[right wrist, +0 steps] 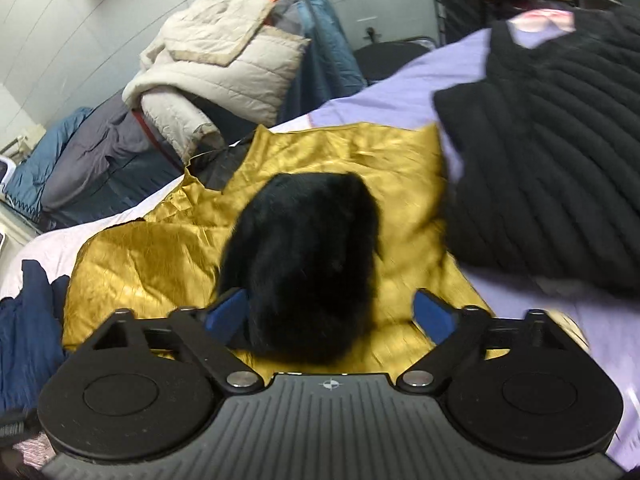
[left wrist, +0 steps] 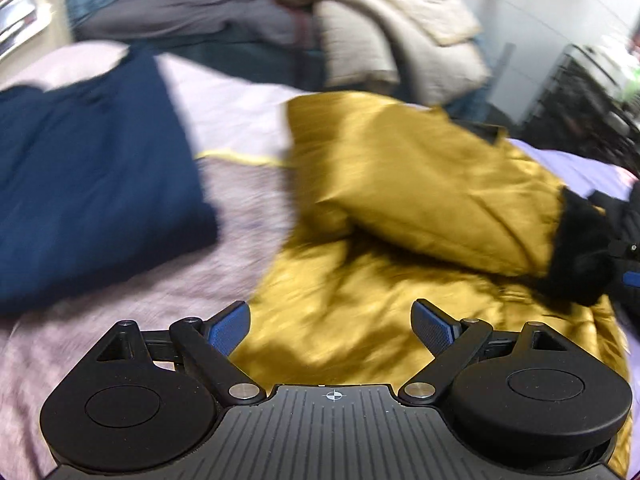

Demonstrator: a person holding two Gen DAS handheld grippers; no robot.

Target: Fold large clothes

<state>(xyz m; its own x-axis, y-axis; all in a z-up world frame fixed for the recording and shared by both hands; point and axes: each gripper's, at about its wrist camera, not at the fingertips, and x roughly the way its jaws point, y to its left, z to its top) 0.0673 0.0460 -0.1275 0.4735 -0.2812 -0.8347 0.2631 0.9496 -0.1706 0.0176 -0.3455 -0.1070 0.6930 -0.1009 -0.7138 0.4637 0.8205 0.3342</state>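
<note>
Motion blur is smearing the left view, where the left gripper is hanging wide open over the yellow jacket lying across the bed. The right gripper is standing wide around the jacket's black fur cuff, which is touching the left finger and hiding the fabric beneath; whether it is being squeezed is unclear.

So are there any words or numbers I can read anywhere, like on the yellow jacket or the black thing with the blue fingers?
No readable words or numbers anywhere.
Gold jacket: no label shows.
Left gripper and right gripper: only a small crosshair mark on each body, no letters.
Black strap at the right view's lower left edge: pale marks, too blurred to read.
</note>
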